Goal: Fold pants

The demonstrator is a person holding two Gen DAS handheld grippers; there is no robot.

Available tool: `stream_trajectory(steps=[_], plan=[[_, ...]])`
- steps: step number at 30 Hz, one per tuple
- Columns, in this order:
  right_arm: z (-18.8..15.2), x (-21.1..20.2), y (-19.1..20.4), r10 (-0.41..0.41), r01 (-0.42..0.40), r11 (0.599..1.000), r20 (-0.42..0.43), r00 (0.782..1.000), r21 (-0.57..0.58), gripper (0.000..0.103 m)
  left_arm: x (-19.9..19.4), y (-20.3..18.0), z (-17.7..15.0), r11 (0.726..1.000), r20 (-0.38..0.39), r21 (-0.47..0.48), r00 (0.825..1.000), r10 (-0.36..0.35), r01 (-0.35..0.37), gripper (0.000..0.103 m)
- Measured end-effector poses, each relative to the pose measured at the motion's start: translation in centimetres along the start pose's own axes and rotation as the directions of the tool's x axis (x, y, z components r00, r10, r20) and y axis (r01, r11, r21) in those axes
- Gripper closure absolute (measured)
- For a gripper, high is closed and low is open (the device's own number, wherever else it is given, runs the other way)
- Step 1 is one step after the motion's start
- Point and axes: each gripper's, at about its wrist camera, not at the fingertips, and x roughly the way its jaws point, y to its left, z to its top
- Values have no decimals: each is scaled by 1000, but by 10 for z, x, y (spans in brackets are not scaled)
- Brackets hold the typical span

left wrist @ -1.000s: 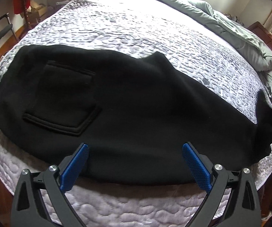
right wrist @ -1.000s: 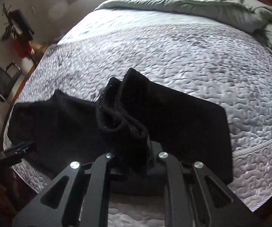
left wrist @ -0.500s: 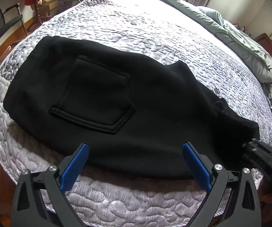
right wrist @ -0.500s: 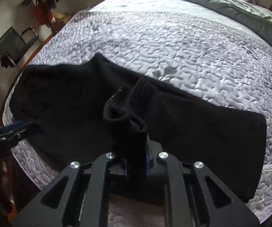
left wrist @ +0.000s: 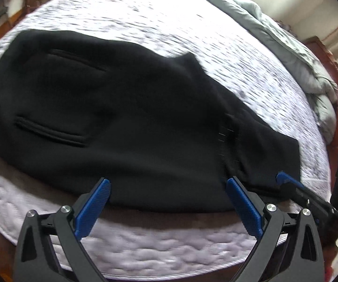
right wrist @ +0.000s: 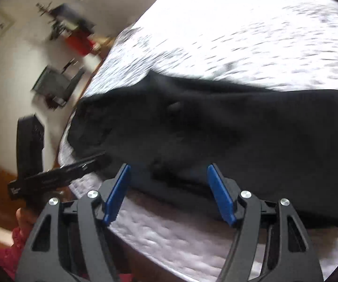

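The white quilted bed (left wrist: 169,18) carries the black fleece pants (left wrist: 122,117) along its near edge, legs doubled leftward over the seat. Both my left tongs (left wrist: 169,202) and right tongs (right wrist: 169,188) are spread, holding nothing. I'd smooth the fold before halving again. Only the left view shows the sewn back pocket (left wrist: 58,98); only the right shows the square fold end.

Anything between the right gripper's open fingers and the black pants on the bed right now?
No. In the right wrist view the right gripper stands open at the near edge of the pants, with only bare quilted bedspread beneath its fingers.
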Motion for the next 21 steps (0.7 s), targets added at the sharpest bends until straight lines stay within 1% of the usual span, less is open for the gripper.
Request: stream_trajectory(steps=[1,2,5,7,9,12,14,16,18,19,20,21], plan=[[-2,-14,-11,-43,42,999,30,999,20,35,4,-6,0,1000,-14,4,1000,-14,14,4],[-3,-24,-19,-66,65,997,49,997,34,35,12,-17,0,1000,-35,11,999,-26,26,4],[-9,-49,-42,-113,104,990,96,989,90,35,30,-40,2,998,-69,46,997,-29,32,4],[-15,-61,-58,-127,114,986,111,986,120,35,41,-53,3,998,-96,52,995,-17,22,4],[-19,-66,-65,-145,128,983,120,982,135,35,51,-64,7,998,-121,56,993,2,5,4],[-26,-71,-77,-155,132,977,131,979,164,35,59,-72,10,999,-134,52,991,13,-7,4],[-27,-71,-81,-156,132,976,135,978,173,35,61,-77,12,999,-146,46,989,-12,19,4],[-28,-72,-81,-157,132,976,141,977,173,35,64,-82,13,998,-169,32,984,-52,59,4],[-30,-73,-82,-158,133,976,145,977,170,35,67,-87,12,997,-185,35,980,-66,74,4],[-30,-75,-85,-158,133,977,146,977,170,35,69,-89,13,997,-187,38,980,-66,74,8],[-29,-76,-85,-158,133,977,146,977,168,35,70,-90,13,997,-186,41,981,-61,70,17],[-29,-76,-86,-160,135,977,146,976,167,35,71,-92,13,998,-182,46,982,-40,49,22]])
